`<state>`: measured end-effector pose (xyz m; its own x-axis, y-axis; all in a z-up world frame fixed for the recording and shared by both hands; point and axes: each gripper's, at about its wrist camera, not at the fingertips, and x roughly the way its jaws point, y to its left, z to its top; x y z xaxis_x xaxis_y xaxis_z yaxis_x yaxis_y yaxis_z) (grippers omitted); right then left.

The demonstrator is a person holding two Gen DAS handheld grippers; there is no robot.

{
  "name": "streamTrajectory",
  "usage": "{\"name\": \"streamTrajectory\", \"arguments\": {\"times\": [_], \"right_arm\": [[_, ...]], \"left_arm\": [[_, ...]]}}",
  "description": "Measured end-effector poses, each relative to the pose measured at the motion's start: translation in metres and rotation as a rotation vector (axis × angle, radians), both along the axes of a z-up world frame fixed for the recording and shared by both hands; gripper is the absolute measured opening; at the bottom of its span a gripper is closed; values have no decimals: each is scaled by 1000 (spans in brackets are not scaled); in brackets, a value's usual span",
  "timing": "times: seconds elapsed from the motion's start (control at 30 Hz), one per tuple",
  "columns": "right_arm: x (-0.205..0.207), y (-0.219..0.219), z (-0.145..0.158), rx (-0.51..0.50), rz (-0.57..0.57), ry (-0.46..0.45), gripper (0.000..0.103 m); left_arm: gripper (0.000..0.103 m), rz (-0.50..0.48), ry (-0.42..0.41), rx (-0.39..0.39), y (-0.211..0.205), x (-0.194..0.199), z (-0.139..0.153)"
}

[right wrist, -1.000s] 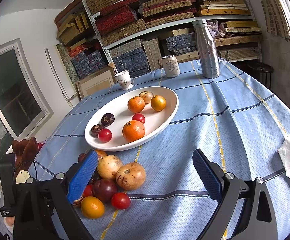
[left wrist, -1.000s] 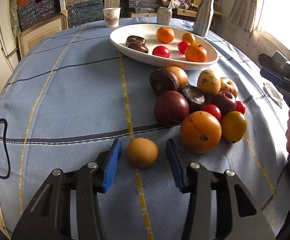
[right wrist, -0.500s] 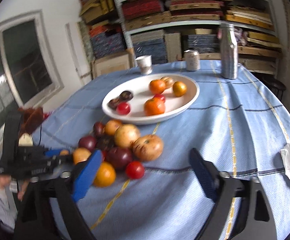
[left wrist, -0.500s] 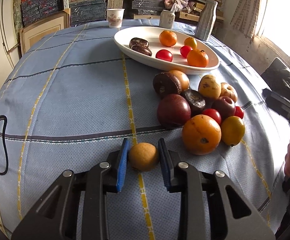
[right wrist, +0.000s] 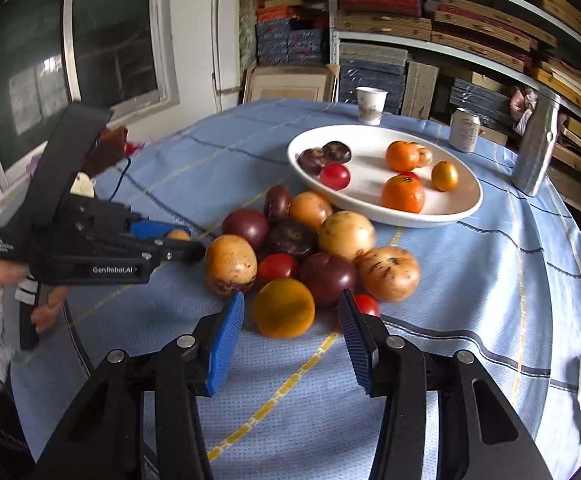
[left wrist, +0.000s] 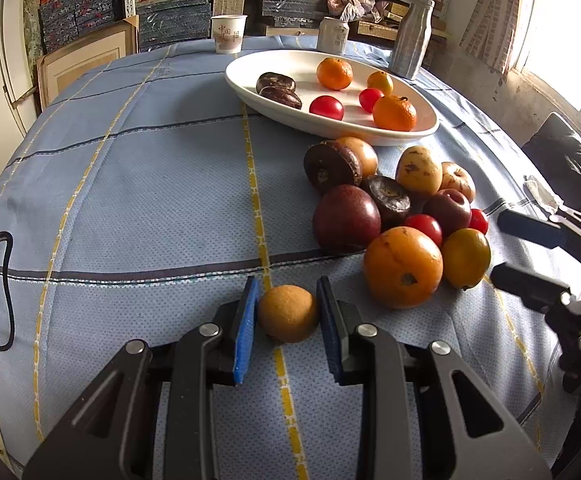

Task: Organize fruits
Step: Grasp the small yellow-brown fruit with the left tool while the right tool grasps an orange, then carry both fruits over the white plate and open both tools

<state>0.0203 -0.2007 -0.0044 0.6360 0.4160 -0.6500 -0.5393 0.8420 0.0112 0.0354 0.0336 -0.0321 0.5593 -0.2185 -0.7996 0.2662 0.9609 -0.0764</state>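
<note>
While the left wrist camera looks down, the left claw [left wrist: 287, 312] is pinching a small round tan fruit [left wrist: 287, 313], with a blue pad touching each side of it. That fruit sits on the blue checked cloth of the table [left wrist: 138, 184], right on a yellow stripe. Just past it, to the right, lies a pile of fruits [left wrist: 394, 216]: a big orange one [left wrist: 402, 266] in front, a yellow-orange fruit [left wrist: 466, 257] beside it, dark purple ones, small red ones and pale brown ones behind. Farther back is a white oval plate [left wrist: 290, 65] holding oranges, red fruits and two dark ones. A paper cup [left wrist: 228, 33], a can [left wrist: 332, 35] and a metal bottle [left wrist: 411, 37] stand behind the plate. The right claw [left wrist: 524, 254] pokes in from the right edge, near the pile. From the right wrist camera, the right claw [right wrist: 290, 314] has just been closing, and the yellow-orange fruit [right wrist: 283, 308] sits between its blue pads, but I see a small gap on each side, so it is not squeezed. That fruit is at the near edge of the pile [right wrist: 310, 244]. The left claw [right wrist: 178, 240] comes in from the left, held by a hand [right wrist: 46, 300], with the tan fruit [right wrist: 178, 235] peeking out. The white plate [right wrist: 442, 214] lies beyond the pile.
</note>
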Motion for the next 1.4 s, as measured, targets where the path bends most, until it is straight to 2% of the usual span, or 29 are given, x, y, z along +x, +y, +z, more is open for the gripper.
{"name": "streamTrajectory", "arguments": {"times": [0.27,0.53,0.93,1.17,1.23,1.27,1.4], "right_arm": [[9,12,-12,-47,18,79,39],[11,11,-15,-9,24,111,38],[16,-31,0,199,-71,86,37],[22,-60,15,284,-140,49,36],[25,-68,23,305,-158,38,24],[28,-73,28,314,-164,35,23],[47,-84,51,268,-196,-3,23]], "left_arm": [[29,-6,1,5,-2,0,0],[29,-7,1,6,-2,0,-1],[29,-6,-16,-16,0,-3,2],[29,-17,-86,23,-16,6,32],[29,-28,-120,32,-26,17,50],[29,-30,-128,30,-29,21,56],[29,-13,-140,-19,-42,57,79]]}}
